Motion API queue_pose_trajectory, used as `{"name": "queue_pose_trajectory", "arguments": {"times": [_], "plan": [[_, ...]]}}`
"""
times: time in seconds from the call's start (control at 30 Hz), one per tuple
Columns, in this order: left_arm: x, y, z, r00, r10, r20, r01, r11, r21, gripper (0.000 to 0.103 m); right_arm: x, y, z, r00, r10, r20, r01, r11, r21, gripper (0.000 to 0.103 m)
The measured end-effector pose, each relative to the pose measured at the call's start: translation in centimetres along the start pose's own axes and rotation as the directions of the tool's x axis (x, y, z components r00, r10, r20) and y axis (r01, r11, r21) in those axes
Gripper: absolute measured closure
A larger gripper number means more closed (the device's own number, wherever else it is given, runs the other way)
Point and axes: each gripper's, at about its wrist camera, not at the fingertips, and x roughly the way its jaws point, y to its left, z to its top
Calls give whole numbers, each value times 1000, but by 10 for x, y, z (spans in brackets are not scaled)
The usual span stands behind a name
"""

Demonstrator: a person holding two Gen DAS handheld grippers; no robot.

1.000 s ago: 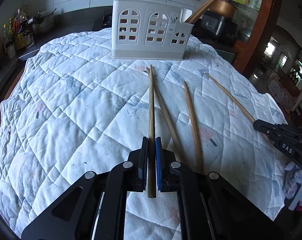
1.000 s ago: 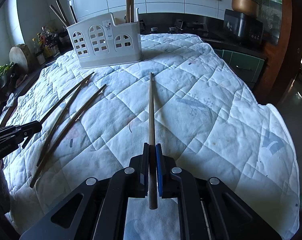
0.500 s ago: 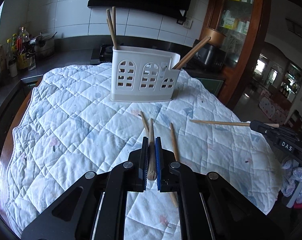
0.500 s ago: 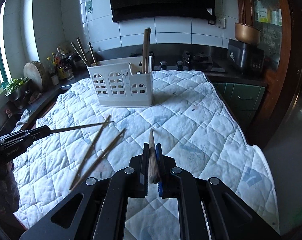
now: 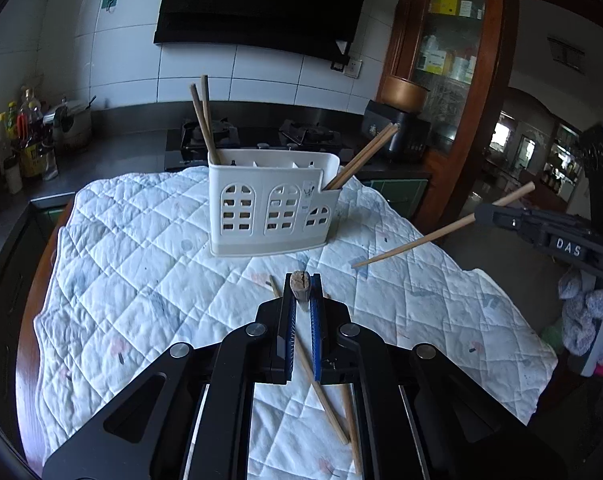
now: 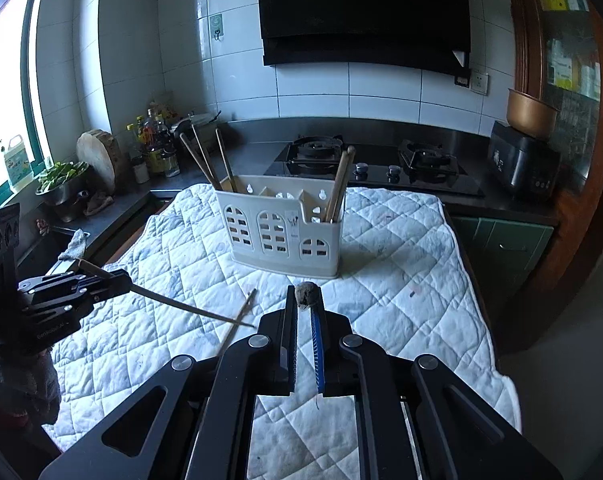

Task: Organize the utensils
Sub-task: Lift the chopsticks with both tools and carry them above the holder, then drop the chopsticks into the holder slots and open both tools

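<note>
Both pairs of fingers are clamped on a wooden chopstick apiece: the left gripper (image 5: 301, 300) pinches the left-held chopstick (image 5: 300, 286), seen end-on between its pads, and the right gripper (image 6: 304, 304) grips the right-held chopstick (image 6: 307, 295) the same way. A second ago each stick lay flat on the quilted cloth (image 5: 141, 240) stretching away from the fingertips; now both are lifted and tipped so their butt ends face the cameras, with the tips pointing down and ahead. That suggests pickup is finished and the carry to the white utensil holder (image 5: 269, 204) is under way. The holder stands upright straight ahead of both sets of fingers, well apart from them, already bearing chopsticks in its left and right end compartments. From the left view, the right gripper's stick crosses the air off to the right of the fingers, its tip low over the cloth. Two loose chopsticks (image 5: 325, 392) lie beneath and just behind the left fingertips, awaiting later trips. Nothing stands between the fingers and the holder, though the slanting sticks inside could foul an insertion, and the two held sticks may cross.
</note>
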Motion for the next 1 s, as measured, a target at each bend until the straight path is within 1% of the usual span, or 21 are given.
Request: {"name": "queue_pose_trajectory", "arguments": {"times": [0.27, 0.37, 0.5, 0.6, 0.73, 0.87, 0.93, 1.0], "plan": [[11, 4, 44, 1000, -11, -18, 12, 999, 42, 98, 2, 1, 75, 1000, 29, 9, -28, 998, -47, 96], [14, 6, 60, 1000, -11, -17, 12, 998, 56, 98, 8, 1, 98, 1000, 19, 6, -19, 998, -61, 96], [15, 7, 88, 1000, -13, 0, 13, 997, 71, 98, 21, 2, 121, 1000, -4, -7, 4, 997, -75, 96], [8, 6, 111, 999, -8, 39, 5, 996, 87, 98, 30, 2, 132, 1000, -16, -11, 15, 996, -85, 96], [-2, 3, 148, 994, 2, 107, -14, 993, 116, 98, 51, 1, 138, 998, -37, -46, 32, 995, -89, 96], [-5, 3, 183, 985, 14, 174, -34, 993, 114, 98, 72, -2, 138, 996, -38, -85, 30, 995, -92, 96], [-2, 2, 196, 978, 36, 206, -61, 991, 118, 98, 81, -2, 136, 994, -40, -98, 31, 995, -97, 96], [4, 3, 207, 972, 42, 232, -70, 991, 117, 98, 89, -2, 134, 993, -41, -113, 29, 994, -103, 96]]}}
